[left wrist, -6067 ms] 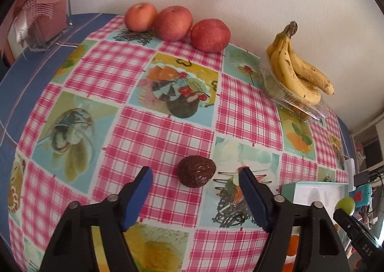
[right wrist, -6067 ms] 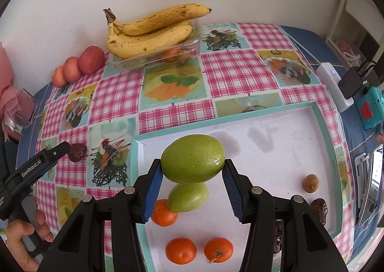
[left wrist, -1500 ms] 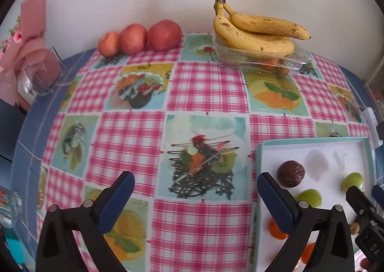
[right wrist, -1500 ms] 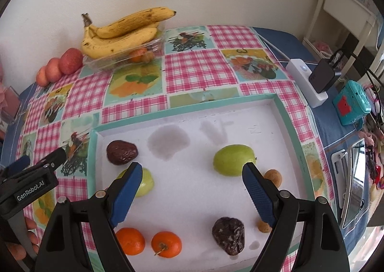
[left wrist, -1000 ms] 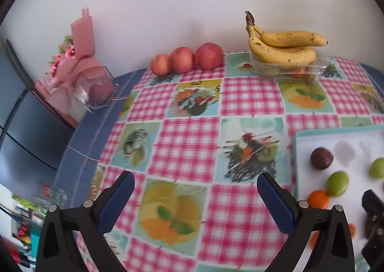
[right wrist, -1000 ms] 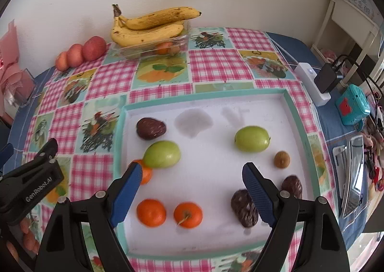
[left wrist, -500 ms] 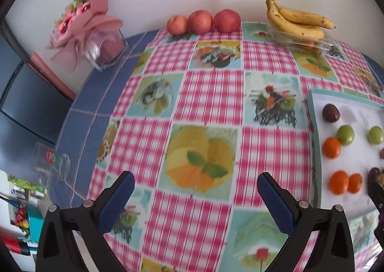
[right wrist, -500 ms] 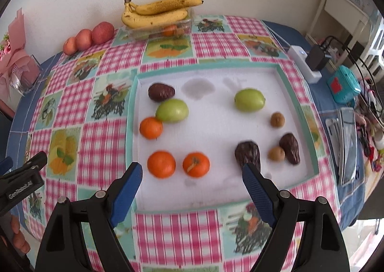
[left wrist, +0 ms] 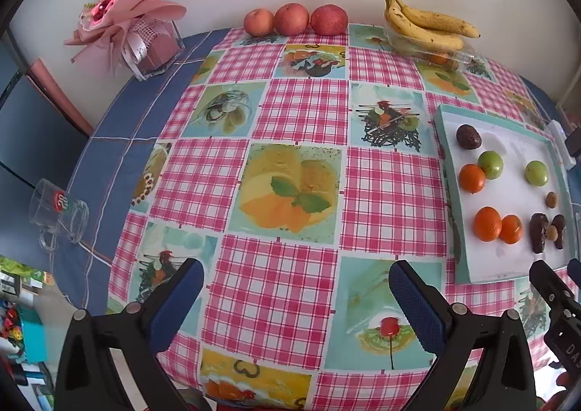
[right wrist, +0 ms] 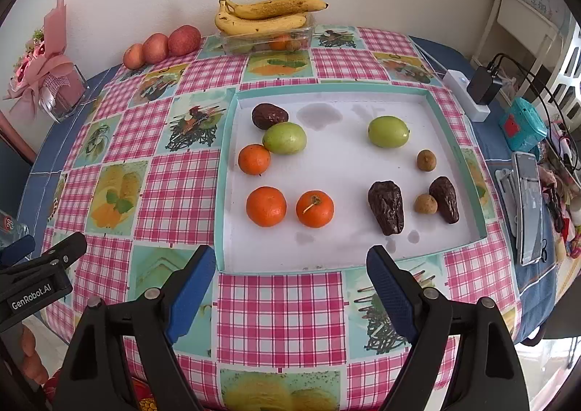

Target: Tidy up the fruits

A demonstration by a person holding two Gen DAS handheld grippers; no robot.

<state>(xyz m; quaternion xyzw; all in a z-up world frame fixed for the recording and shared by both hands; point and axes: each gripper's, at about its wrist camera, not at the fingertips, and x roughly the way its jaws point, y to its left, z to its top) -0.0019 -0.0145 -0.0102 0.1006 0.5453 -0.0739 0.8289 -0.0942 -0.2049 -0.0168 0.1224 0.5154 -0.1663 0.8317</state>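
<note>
A white tray with a teal rim (right wrist: pixel 225 193) (left wrist: pixel 448 200) lies on the checked tablecloth. In it are three oranges (right wrist: pixel 266 206), two green fruits (right wrist: pixel 284 138) (right wrist: pixel 388 131), a dark round fruit (right wrist: pixel 269 116), two wrinkled dark fruits (right wrist: pixel 386 207) and two small brown ones (right wrist: pixel 426 203). My right gripper (right wrist: pixel 292 282) hangs open over the table's near edge, in front of the tray, holding nothing. My left gripper (left wrist: pixel 296 300) is open and empty too, left of the tray over the cloth.
Bananas (right wrist: pixel 267 13) rest on a clear box (right wrist: pixel 268 39) by the back wall, with three red apples (right wrist: pixel 161 46) to their left. A pink bouquet (left wrist: pixel 134 19) and a glass mug (left wrist: pixel 58 215) stand on the left. A charger, phones and cables (right wrist: pixel 526 200) crowd the right edge.
Both grippers have drawn back and up from the tray, so more of the table shows. The dark round fruit and the second green fruit, carried earlier, now lie in the tray.
</note>
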